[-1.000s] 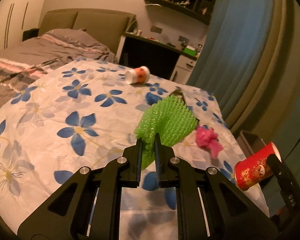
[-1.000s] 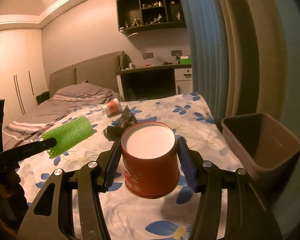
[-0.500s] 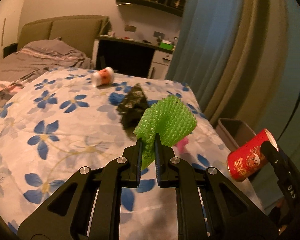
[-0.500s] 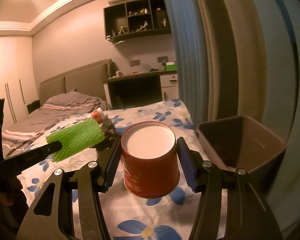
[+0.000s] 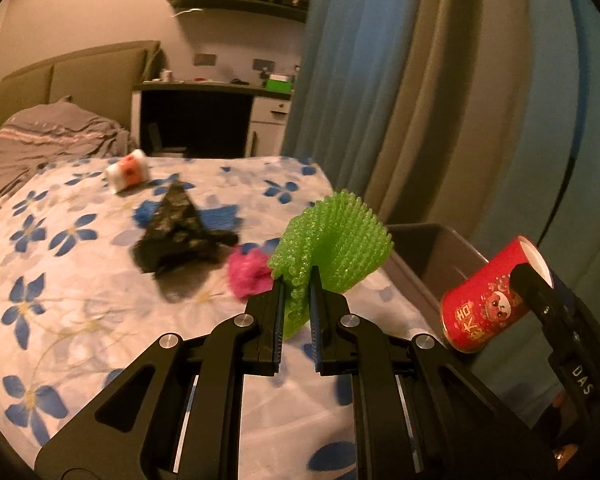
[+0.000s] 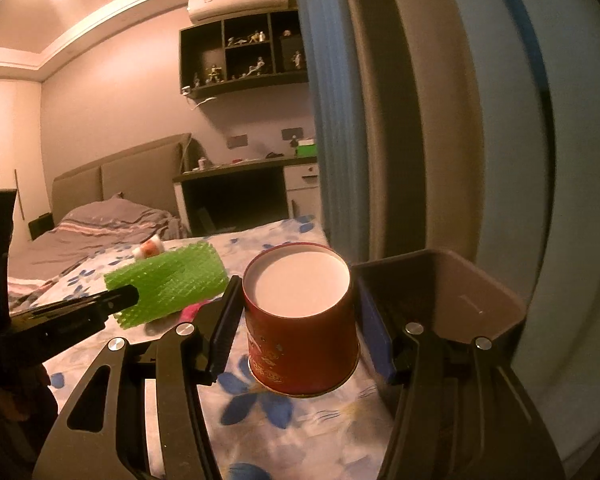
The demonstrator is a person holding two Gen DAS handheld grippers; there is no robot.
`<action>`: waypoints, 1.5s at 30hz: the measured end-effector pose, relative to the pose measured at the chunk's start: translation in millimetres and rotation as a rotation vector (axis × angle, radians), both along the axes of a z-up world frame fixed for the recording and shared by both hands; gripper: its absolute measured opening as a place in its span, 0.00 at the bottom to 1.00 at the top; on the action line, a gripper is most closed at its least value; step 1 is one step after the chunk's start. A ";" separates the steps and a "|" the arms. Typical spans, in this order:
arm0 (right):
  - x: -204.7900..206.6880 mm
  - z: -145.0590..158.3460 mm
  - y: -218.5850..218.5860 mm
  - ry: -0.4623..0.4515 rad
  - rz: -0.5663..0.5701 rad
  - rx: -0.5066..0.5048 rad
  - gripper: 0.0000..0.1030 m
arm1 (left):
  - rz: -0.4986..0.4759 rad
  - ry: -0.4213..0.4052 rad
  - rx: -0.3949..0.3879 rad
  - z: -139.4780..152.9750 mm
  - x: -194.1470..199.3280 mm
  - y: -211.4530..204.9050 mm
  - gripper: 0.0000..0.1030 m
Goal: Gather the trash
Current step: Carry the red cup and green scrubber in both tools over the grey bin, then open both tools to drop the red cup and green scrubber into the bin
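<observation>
Carrying trash toward the brown bin (image 6: 480, 300) beside the bed's right edge, the left gripper (image 5: 296, 292) pinches green foam netting (image 5: 332, 248) while the right gripper (image 6: 300, 320) clamps a red paper cup (image 6: 300, 320).

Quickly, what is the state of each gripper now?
Left gripper: closed on the green bubbly foam sheet.
Right gripper: closed on the red paper cup, beside the brown bin.
</observation>
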State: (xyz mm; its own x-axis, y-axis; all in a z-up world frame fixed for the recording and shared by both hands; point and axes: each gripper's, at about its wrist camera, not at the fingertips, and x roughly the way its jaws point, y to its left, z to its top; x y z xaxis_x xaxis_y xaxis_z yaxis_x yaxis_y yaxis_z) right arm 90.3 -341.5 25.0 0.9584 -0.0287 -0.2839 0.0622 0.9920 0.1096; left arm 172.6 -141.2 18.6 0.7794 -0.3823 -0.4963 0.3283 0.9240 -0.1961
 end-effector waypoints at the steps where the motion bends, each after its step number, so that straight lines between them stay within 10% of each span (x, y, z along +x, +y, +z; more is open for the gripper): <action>1: -0.1 0.4 -3.8 -0.003 -0.007 -0.003 0.53 | -0.013 -0.002 0.003 0.2 1.4 -7.6 0.10; 45: 41.0 -11.1 -103.2 -0.007 -0.253 -0.003 0.53 | -0.339 0.086 0.062 -56.4 61.8 -201.8 0.10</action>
